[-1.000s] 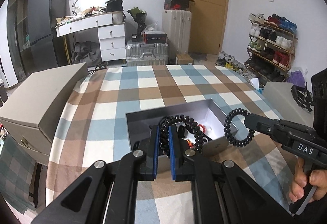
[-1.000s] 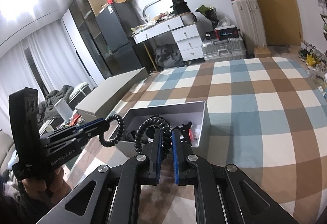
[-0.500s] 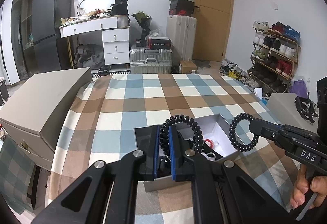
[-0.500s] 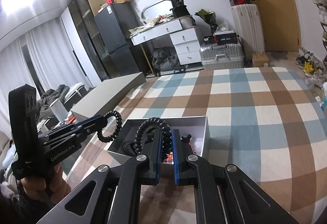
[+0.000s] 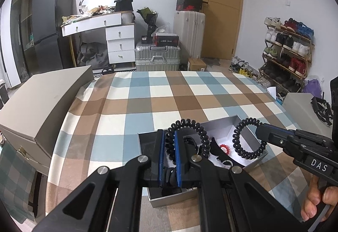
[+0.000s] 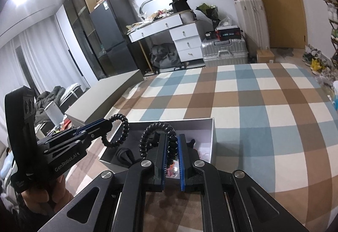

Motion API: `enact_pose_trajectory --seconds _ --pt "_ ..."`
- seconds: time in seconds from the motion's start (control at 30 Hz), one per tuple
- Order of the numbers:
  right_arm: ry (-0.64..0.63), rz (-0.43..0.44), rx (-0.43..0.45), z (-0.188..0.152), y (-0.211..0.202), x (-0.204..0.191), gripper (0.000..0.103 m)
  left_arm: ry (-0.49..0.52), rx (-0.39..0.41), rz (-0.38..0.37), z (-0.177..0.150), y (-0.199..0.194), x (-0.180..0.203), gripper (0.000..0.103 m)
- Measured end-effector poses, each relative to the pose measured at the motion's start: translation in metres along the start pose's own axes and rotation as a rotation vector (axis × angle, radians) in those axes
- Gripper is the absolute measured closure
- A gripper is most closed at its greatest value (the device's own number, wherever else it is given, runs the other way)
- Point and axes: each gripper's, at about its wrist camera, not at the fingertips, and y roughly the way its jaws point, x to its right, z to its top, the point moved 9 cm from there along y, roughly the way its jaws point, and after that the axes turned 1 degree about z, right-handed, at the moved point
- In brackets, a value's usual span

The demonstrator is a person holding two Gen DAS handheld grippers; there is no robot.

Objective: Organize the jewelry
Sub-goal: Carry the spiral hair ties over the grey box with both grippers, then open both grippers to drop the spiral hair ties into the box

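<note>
An open grey box (image 5: 256, 141) with a white lining sits on the checked tablecloth; it also shows in the right wrist view (image 6: 212, 132). It holds dark items and a small red piece (image 5: 224, 148). My left gripper (image 5: 169, 139) is shut on a black spiral hair tie (image 5: 200, 132) above the box. My right gripper (image 6: 171, 143) is shut on a second black spiral hair tie (image 6: 147, 136), held over the box. Each gripper shows in the other's view, the left one (image 6: 107, 126) and the right one (image 5: 260, 132), with its tie hanging.
A large grey lid (image 5: 40, 100) lies at the table's left edge. Beyond the table stand a fridge (image 5: 48, 26), a white desk (image 5: 114, 26), suitcases (image 5: 157, 55) and a shoe rack (image 5: 289, 52). A second grey box (image 5: 300, 100) is at the right.
Both grippers have lifted and drawn back a little, each with its hair tie; the box now lies lower and nearer in both views.
</note>
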Motion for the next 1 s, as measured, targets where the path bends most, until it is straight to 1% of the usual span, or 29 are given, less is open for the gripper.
enact_pose_trajectory --seconds 0.27,0.63,0.73,0.8,0.87,0.9,0.93,0.97,1.0 --pt "0.002 -0.015 -0.013 -0.001 0.007 0.002 0.094 0.012 -0.011 0.017 -0.003 0.008 0.000 0.099" --pt "0.010 -0.016 -0.030 -0.006 0.013 0.003 0.094 0.022 -0.036 0.019 -0.010 0.013 0.004 0.099" --pt "0.002 -0.017 -0.037 -0.007 0.014 0.002 0.091 0.019 -0.025 0.018 -0.008 0.011 0.004 0.098" --pt "0.001 -0.021 -0.041 -0.007 0.015 0.003 0.088 0.022 -0.037 0.025 -0.009 0.012 0.004 0.090" --pt "0.003 -0.028 -0.037 -0.008 0.013 0.004 0.075 0.028 -0.043 0.026 -0.011 0.012 0.004 0.070" --pt "0.000 -0.034 -0.035 -0.008 0.011 0.005 0.073 0.028 -0.040 0.024 -0.011 0.011 0.004 0.065" --pt "-0.006 -0.042 -0.032 -0.009 0.009 0.005 0.070 0.026 -0.035 0.021 -0.012 0.009 0.004 0.055" --pt "-0.010 -0.044 -0.029 -0.008 0.008 0.006 0.064 0.023 -0.029 0.017 -0.012 0.006 0.005 0.045" --pt "-0.015 -0.053 -0.025 -0.009 0.005 0.006 0.060 0.019 -0.024 0.010 -0.012 0.003 0.005 0.040"
